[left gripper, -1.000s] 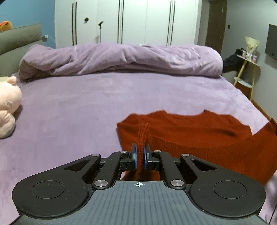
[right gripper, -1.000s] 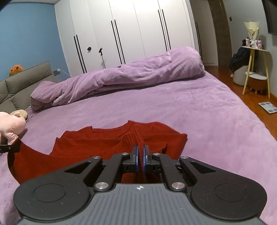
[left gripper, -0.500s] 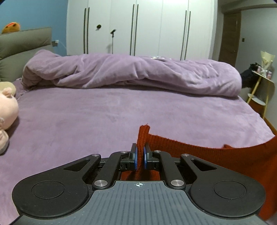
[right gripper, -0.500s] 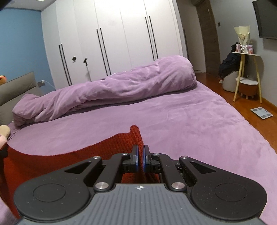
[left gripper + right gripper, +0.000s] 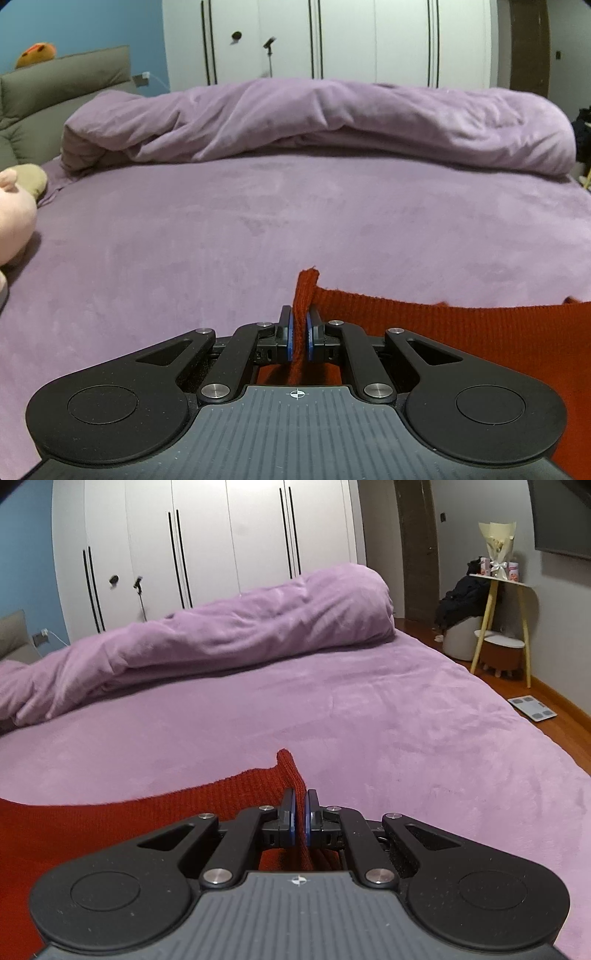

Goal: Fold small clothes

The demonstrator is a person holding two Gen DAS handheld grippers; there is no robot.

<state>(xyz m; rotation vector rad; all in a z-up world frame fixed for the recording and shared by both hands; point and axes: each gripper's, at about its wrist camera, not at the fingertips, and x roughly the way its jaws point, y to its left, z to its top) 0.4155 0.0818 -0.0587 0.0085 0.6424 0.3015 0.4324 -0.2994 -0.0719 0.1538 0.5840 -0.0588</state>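
Both tongs, left and right, pinch the rust-red knitted sweater's edge above the purple bed; fold unfinished.

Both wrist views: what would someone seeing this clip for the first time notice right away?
A rust-red knitted garment stands out against the lilac plush bedspread: its edge stretches between the left gripper and the right gripper, each with its fingers pinched shut on a corner. Behind, a rolled lilac duvet runs across the far side of the bed, before white wardrobe doors.
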